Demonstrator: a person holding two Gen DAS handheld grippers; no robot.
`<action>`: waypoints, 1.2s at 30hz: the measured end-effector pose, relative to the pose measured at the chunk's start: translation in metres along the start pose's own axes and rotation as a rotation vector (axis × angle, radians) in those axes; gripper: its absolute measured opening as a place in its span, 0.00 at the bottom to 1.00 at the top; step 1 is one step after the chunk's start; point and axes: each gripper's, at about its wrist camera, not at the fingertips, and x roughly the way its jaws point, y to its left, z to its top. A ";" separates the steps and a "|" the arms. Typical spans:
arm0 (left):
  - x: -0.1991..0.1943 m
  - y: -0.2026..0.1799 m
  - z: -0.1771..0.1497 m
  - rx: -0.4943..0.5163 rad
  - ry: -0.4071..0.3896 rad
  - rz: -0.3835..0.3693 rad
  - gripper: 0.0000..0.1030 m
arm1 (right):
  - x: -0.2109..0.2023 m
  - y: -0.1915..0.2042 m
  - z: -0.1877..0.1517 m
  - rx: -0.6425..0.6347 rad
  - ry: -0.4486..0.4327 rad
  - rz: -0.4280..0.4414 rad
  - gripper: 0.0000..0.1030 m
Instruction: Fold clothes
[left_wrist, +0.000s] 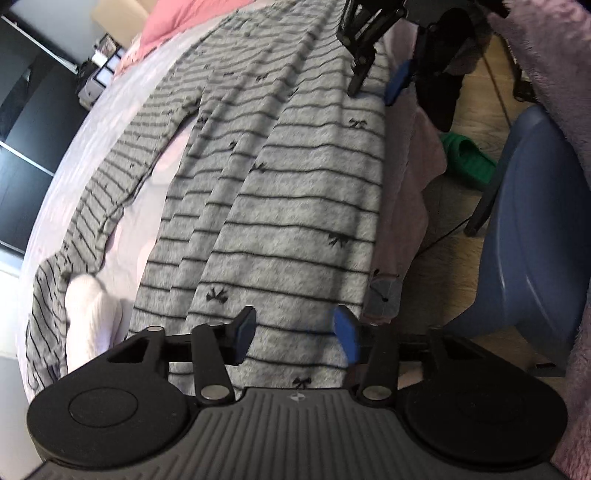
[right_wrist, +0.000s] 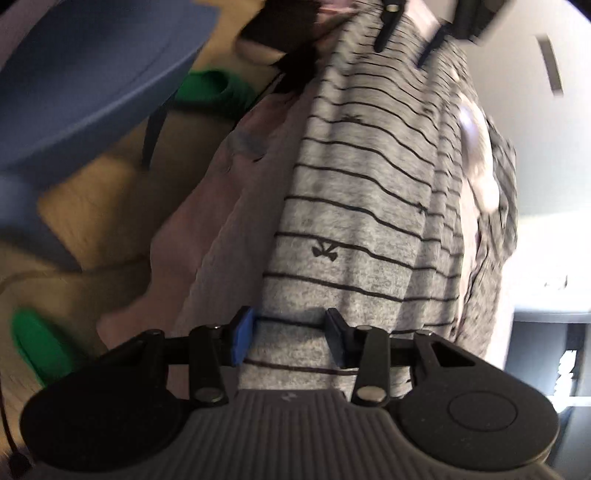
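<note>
A grey top (left_wrist: 280, 192) with thin black stripes and small black bows lies spread along the edge of a bed. One sleeve runs off to the left and ends in a white cuff (left_wrist: 92, 306). My left gripper (left_wrist: 295, 334) stands open over one end of the top, its blue pads wide apart with fabric beneath them. At the far end my right gripper (left_wrist: 376, 79) is open too, just above the cloth. In the right wrist view the right gripper (right_wrist: 289, 339) straddles the striped top (right_wrist: 354, 206), and the left gripper (right_wrist: 406, 37) shows blurred at the far end.
The pale lilac bed sheet (left_wrist: 122, 122) lies under the top, with a pink cover (left_wrist: 173, 22) at the head. Beside the bed, on a wooden floor, stand a blue chair (left_wrist: 535, 221) and a green slipper (left_wrist: 467, 158). Fluffy pink fabric (left_wrist: 554, 55) fills the right edge.
</note>
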 end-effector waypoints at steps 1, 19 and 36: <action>0.000 -0.001 0.000 0.003 0.001 0.001 0.44 | -0.002 0.001 0.000 -0.017 -0.002 0.004 0.33; 0.017 -0.034 -0.004 0.137 0.061 -0.004 0.49 | -0.055 -0.113 -0.036 0.648 -0.135 -0.121 0.04; 0.024 -0.024 -0.004 0.078 0.074 0.013 0.49 | -0.001 0.001 -0.003 -0.033 -0.011 -0.011 0.29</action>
